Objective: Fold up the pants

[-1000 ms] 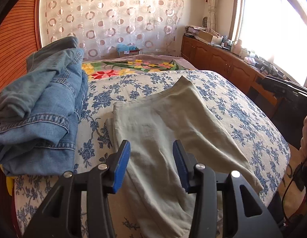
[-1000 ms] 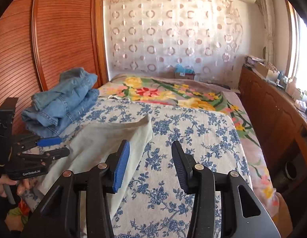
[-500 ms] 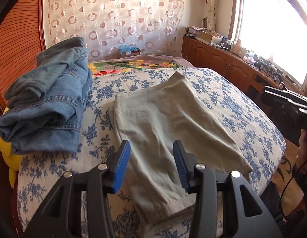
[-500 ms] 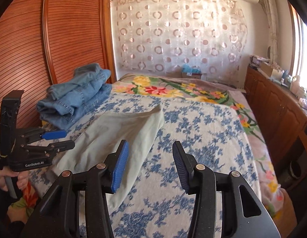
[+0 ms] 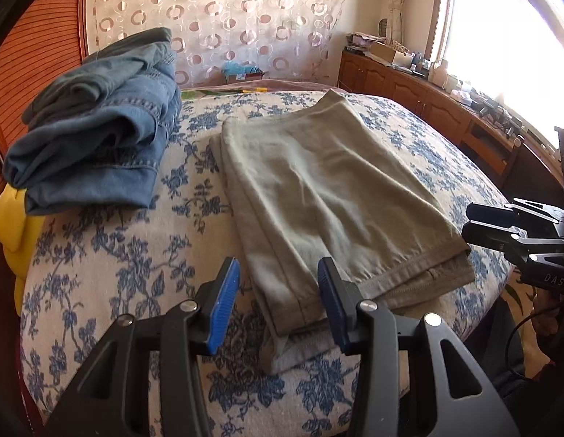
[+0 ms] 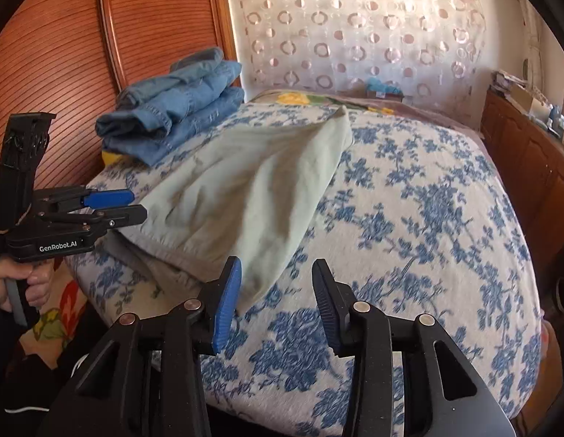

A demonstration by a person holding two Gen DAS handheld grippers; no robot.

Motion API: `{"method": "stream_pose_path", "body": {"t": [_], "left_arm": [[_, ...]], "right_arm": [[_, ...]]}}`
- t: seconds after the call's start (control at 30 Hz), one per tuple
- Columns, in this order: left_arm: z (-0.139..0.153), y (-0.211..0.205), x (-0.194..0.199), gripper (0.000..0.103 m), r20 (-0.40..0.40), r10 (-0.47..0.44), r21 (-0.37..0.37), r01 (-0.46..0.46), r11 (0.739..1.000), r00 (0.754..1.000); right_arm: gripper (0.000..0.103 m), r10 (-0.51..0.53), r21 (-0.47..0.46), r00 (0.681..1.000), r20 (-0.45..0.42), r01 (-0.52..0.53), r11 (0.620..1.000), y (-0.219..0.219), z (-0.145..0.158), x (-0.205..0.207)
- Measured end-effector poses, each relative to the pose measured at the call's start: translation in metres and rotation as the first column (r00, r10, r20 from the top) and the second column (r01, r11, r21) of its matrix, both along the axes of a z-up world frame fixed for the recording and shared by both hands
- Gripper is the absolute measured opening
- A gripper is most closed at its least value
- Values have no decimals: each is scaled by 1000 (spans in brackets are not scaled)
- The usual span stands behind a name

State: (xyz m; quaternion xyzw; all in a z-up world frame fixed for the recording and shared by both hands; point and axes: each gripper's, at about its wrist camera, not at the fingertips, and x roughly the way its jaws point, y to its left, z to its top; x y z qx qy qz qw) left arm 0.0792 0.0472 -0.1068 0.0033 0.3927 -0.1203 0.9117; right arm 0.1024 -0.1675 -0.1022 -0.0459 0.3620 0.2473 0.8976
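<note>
Pale grey-green pants on a cream bedspread with blue flower print, faded blue jeans over something yellow, sheer curtain with brownish ring pattern, reddish-brown ribbed headboard, black grippers with blue pads.

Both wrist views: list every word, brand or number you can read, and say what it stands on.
"GenRobot.AI": white print on the black body of the left gripper, right wrist view.
"DAS": white letters on the right gripper, left wrist view; possibly cut off.
Items on the wooden counter: too small to read.
</note>
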Motion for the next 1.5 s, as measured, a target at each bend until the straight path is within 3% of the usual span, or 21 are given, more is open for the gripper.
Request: {"method": "stream_pose_path", "body": {"t": [0.3, 0.67, 1.0, 1.43, 1.5], "left_arm": [[-7, 5, -12, 44, -15, 13, -26, -13, 1000, 1000], [-8, 7, -12, 44, -17, 14, -29, -15, 999, 1000], [-6, 5, -13, 44, -13, 8, -45, -8, 999, 1000], [-5, 7, -13, 43, 3, 8, -53, -8, 999, 1000], [-4, 7, -15, 35, 9, 3, -60, -2, 998, 1000]], "right_arm": [[30, 51, 13, 998, -29, -51, 999, 6, -3, -18], [2, 81, 10, 996, -49, -81, 997, 15, -10, -13], [0, 94, 29, 995, -40, -93, 995, 4, 1, -29], [0, 105, 38, 989, -103, -101, 994, -1, -13, -32], [0, 97, 50, 990, -106, -92, 994, -3, -11, -31]]}}
